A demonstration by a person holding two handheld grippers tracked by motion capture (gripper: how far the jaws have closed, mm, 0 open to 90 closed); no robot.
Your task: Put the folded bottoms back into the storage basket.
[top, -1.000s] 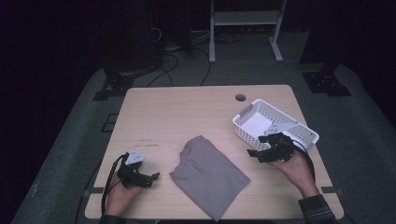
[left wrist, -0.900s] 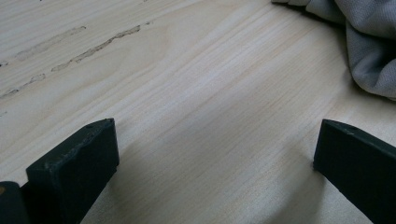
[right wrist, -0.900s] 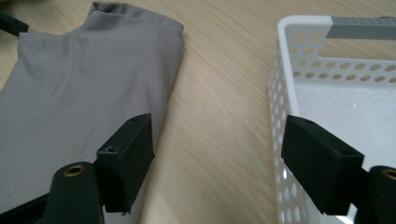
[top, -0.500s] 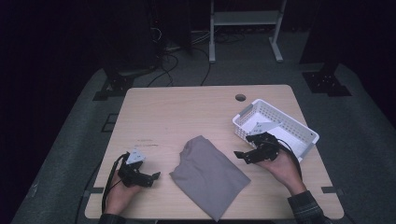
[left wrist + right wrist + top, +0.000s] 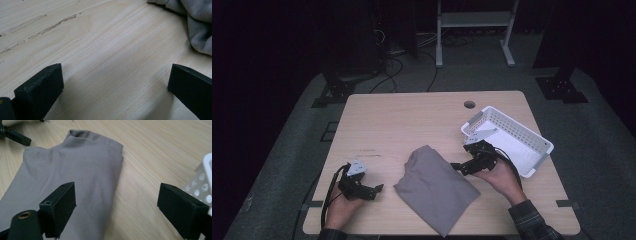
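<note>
Folded grey cloth (image 5: pixel 436 189) lying flat on the wooden table (image 5: pixel 412 120), near the front edge and between the two hands; its position and folds match the earlier high views. Right gripper (image 5: pixel 458 167), held in the person's right hand (image 5: pixel 499 177), now sits at the cloth's right edge, having travelled leftward from beside the white perforated basket (image 5: pixel 532 136), where it was a second ago. Its jaws have just been opening and stand wide apart; in the right gripper view, one jaw hangs over the cloth (image 5: pixel 62 177) and the other over bare wood close to the basket's corner (image 5: pixel 203 185), and nothing is clamped between them. Whether the jaw tips touch the fabric cannot be told. Left gripper (image 5: pixel 377 188), in the left hand (image 5: pixel 341 206), rests at the front left of the table, just beside the cloth's left edge and unchanged from the earlier frames. The left gripper view shows its jaws spread wide over bare wood, with a fold of cloth (image 5: pixel 197 27) in the upper right corner, apart from both jaws. The basket stays at the table's right edge.
</note>
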